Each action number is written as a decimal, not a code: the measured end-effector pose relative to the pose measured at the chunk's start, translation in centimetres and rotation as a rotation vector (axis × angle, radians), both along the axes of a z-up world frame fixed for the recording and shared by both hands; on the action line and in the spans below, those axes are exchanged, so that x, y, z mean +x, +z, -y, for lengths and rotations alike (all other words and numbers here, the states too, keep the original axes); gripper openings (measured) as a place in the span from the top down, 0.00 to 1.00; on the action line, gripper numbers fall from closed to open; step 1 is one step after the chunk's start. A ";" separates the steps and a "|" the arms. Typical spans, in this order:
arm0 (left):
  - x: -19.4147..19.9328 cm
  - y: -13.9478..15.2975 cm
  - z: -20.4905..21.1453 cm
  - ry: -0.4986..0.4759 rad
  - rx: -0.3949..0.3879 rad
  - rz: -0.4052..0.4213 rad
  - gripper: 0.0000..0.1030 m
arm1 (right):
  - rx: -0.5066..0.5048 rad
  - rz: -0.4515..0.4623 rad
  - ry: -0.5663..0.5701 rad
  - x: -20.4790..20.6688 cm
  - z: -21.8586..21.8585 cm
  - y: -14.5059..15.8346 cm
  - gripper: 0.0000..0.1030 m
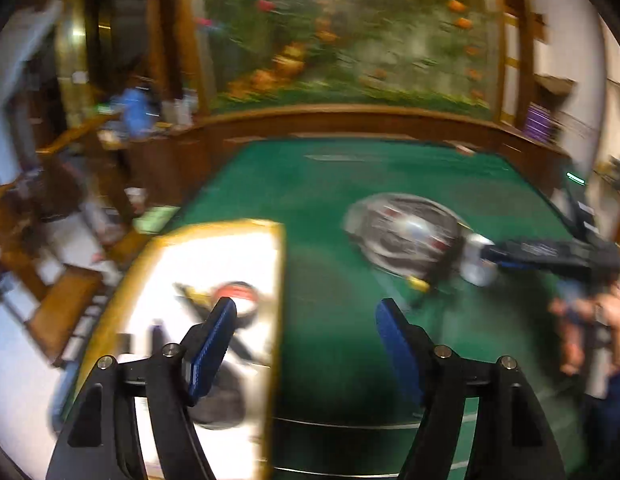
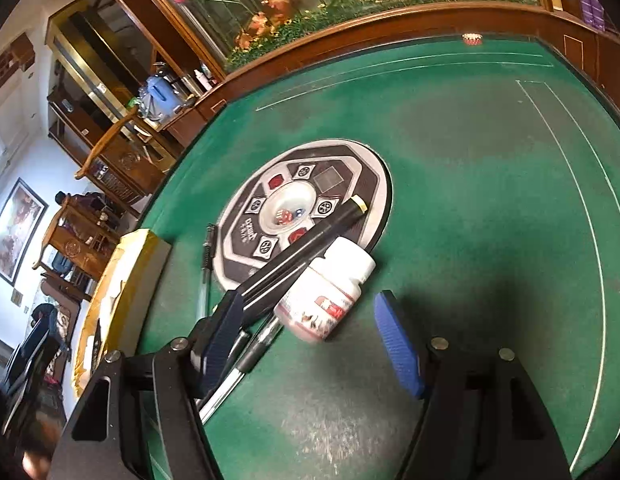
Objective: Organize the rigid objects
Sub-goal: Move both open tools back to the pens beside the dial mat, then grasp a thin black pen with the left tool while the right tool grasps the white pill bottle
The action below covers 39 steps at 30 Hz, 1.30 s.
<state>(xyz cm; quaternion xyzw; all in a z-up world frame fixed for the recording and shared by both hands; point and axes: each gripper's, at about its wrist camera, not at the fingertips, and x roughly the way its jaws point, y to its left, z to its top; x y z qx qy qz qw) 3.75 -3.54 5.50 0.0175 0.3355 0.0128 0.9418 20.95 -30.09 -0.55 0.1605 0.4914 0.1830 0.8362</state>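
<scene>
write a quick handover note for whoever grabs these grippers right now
Left gripper: jaws open, empty, over the white yellow-rimmed tray, which already holds some items, blurred.
Right gripper: jaws open, empty, around the white plastic pill bottle, not gripping.
Still on the green felt table: bottle, black marker lying across the round dice panel, pens.
Left: move these to the tray.

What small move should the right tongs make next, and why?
Probably ease the right tongs forward and down to straddle the white bottle. They stand open and empty, and the bottle lies on its side on the green felt just ahead, against the black marker. The yellow-rimmed box seems the destination.
</scene>
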 end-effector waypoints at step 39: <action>6.9 -7.3 7.4 -0.278 -0.033 -0.302 0.92 | -0.304 0.134 0.104 -1.7 -1.9 -1.5 0.62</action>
